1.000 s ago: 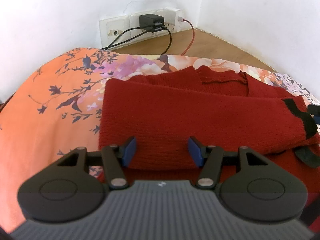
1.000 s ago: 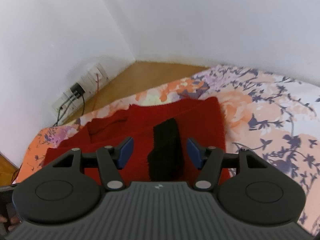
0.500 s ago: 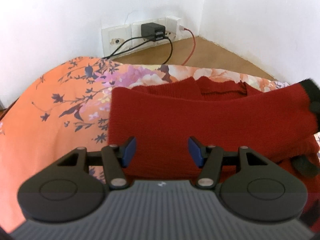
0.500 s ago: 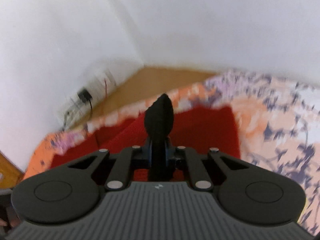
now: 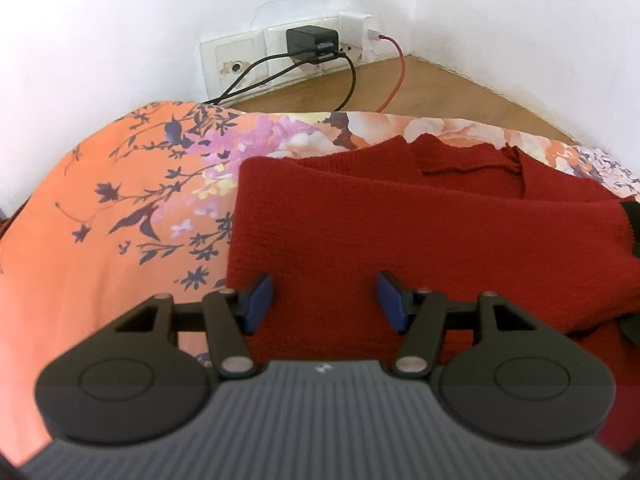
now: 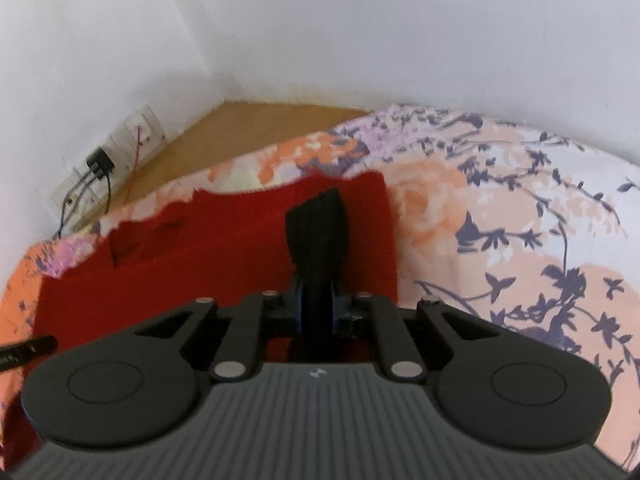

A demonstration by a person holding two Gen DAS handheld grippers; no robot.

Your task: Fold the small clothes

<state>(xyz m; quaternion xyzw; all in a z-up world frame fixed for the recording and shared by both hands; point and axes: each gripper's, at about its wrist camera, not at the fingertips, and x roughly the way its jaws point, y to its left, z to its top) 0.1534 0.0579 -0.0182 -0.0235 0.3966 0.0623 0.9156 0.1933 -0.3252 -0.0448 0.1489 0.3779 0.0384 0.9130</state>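
A small red knit sweater (image 5: 420, 232) lies partly folded on a floral bedspread (image 5: 100, 220), one sleeve laid across its body. My left gripper (image 5: 324, 302) hovers open just over the sweater's near left part, blue pads apart with nothing pinched. In the right wrist view the same red sweater (image 6: 208, 248) spreads to the left. My right gripper (image 6: 318, 308) is shut on the sleeve's black cuff (image 6: 316, 224), which stands up out of the jaws. That cuff shows at the right edge of the left wrist view as a black band (image 5: 632, 216).
A wall socket strip with a black charger (image 5: 312, 42) and black and red cables sits above a wooden floor strip (image 5: 440, 84) beyond the bed. White walls meet in a corner. The bedspread (image 6: 520, 240) extends right of the sweater. A dark object (image 6: 24, 354) pokes in at left.
My right gripper closed on the black cuff, lifted it, then sank a little with it. The sleeve across the sweater shifted. My left gripper stayed open and nearly still.
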